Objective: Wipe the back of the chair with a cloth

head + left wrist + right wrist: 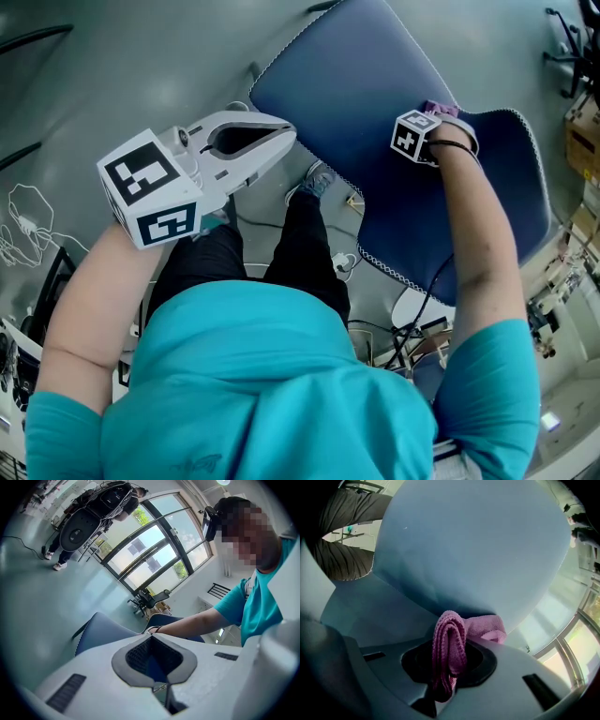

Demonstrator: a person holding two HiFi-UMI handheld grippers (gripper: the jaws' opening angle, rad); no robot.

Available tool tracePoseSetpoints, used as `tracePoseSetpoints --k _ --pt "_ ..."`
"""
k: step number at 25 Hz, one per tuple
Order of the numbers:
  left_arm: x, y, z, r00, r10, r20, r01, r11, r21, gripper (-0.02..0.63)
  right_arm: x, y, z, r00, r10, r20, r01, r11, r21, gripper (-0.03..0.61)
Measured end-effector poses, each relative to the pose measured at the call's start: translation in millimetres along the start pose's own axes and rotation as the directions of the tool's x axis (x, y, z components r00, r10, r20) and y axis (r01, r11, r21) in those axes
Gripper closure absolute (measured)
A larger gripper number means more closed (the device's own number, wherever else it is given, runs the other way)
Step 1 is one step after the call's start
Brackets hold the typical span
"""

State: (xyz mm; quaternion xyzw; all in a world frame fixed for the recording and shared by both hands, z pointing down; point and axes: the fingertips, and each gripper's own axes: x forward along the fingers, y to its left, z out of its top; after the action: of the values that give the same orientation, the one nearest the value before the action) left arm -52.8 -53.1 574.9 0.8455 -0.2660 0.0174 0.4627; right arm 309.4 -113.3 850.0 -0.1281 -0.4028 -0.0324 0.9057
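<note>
Chair back (375, 122): blue padded, white-stitched edge, contacted by folded pink cloth (451, 639) clamped in right gripper (452, 665). Cloth largely hidden in head view. Left gripper (154, 658) closed, empty.

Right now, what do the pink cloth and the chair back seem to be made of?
Pink cloth: probably microfibre or terry, matte; fine looped ribs show on its folds.
Chair back: blue woven upholstery, matte, it seems; pale stitching runs along its edge.

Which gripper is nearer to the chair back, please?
Right. The right gripper holds its cloth against the chair back; the left gripper hovers beside its edge, empty.
</note>
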Motion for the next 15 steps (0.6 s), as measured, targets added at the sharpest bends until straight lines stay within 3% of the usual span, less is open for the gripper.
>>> tracePoseSetpoints --k 15 --pt "-18.7 -1.7 -13.8 1.000 -0.010 0.005 0.010 1.000 -0.013 0.620 -8.5 25.4 18.1 1.000 0.019 -0.020 -0.020 1.000 -0.020 0.518"
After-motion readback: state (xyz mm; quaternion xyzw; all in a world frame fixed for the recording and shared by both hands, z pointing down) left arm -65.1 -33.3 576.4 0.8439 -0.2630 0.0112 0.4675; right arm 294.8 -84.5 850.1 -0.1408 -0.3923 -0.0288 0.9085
